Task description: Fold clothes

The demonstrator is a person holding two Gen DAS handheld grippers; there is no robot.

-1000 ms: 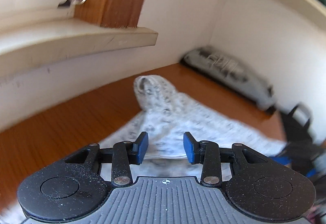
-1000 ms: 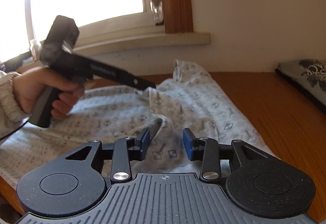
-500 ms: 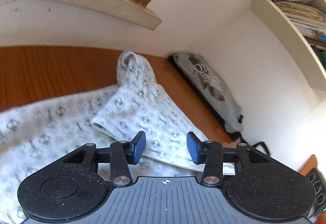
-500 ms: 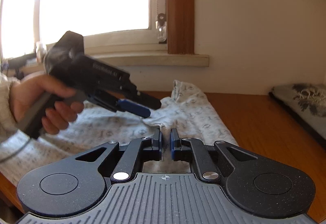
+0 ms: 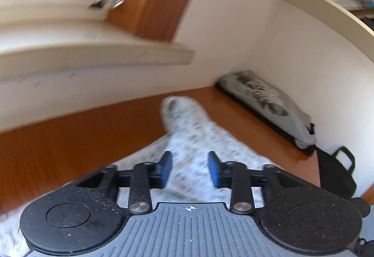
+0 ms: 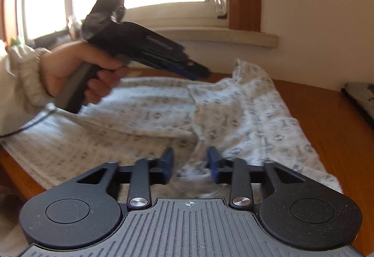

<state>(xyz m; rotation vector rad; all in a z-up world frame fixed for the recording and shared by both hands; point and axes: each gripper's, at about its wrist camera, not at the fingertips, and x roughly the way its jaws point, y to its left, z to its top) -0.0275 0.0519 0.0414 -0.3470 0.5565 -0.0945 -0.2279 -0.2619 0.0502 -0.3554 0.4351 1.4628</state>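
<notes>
On the wooden desk point(image 6: 327, 116) a pale patterned garment point(image 6: 145, 121) lies spread out, one part doubled over toward the wall. The right gripper point(image 6: 190, 164) hovers low over its near edge, fingers released and holding nothing. The left gripper point(image 5: 189, 169), held in a hand point(image 6: 77, 74), is raised above the cloth, its fingers parted and empty too.

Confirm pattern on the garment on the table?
White garment with a small repeating grey motif all over; clearest in the right wrist view.
</notes>
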